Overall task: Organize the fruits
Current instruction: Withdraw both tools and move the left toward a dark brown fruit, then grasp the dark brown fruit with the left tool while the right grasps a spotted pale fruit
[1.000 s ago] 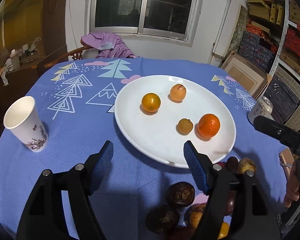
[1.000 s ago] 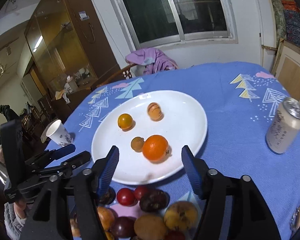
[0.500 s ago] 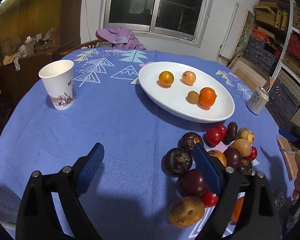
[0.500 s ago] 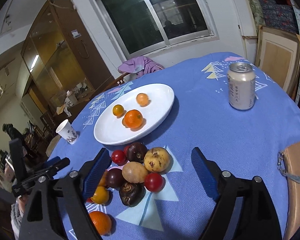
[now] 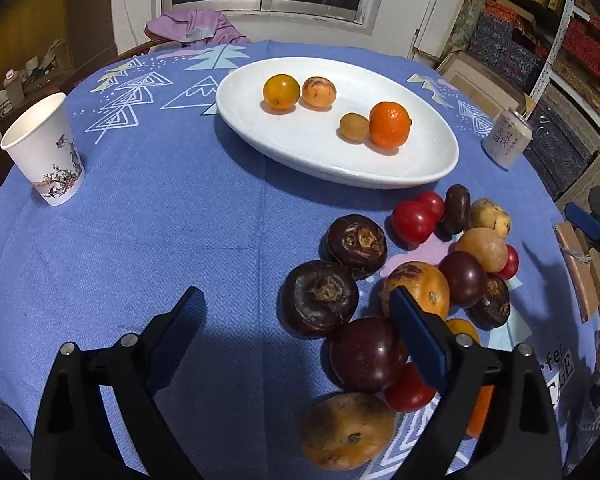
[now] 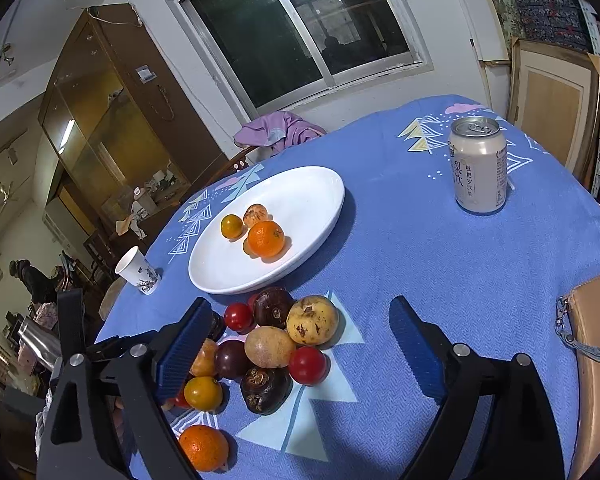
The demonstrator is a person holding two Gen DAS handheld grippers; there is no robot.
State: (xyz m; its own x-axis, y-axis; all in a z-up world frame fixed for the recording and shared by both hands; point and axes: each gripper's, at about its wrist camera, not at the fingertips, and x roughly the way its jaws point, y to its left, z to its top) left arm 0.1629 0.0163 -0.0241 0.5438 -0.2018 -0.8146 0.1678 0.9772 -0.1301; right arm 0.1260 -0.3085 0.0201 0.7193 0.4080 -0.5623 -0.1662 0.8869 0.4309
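Observation:
A white oval plate (image 5: 428, 168) (image 6: 320, 208) holds an orange mandarin (image 5: 389, 124) (image 6: 265, 238), a yellow-orange tomato (image 5: 281, 92) and two small brownish fruits. In front of it a pile of loose fruit (image 5: 416, 272) (image 6: 276, 344) lies on the blue cloth: dark water chestnuts, red tomatoes, yellow-brown fruits, a mandarin (image 6: 203, 447). My left gripper (image 5: 296, 320) is open and empty, its right finger over the pile's near edge. My right gripper (image 6: 296, 340) is open and empty, above the pile.
A paper cup (image 5: 44, 156) (image 6: 137, 270) stands at the table's left. A drink can (image 6: 478, 164) (image 5: 506, 142) stands right of the plate. A tan pouch (image 6: 596, 360) lies at the right edge. A chair with purple cloth (image 5: 196, 26) is behind the table.
Both grippers pulled back from above the plate toward the near side of the table; the fruit pile has come into full view. Both stay open and empty.

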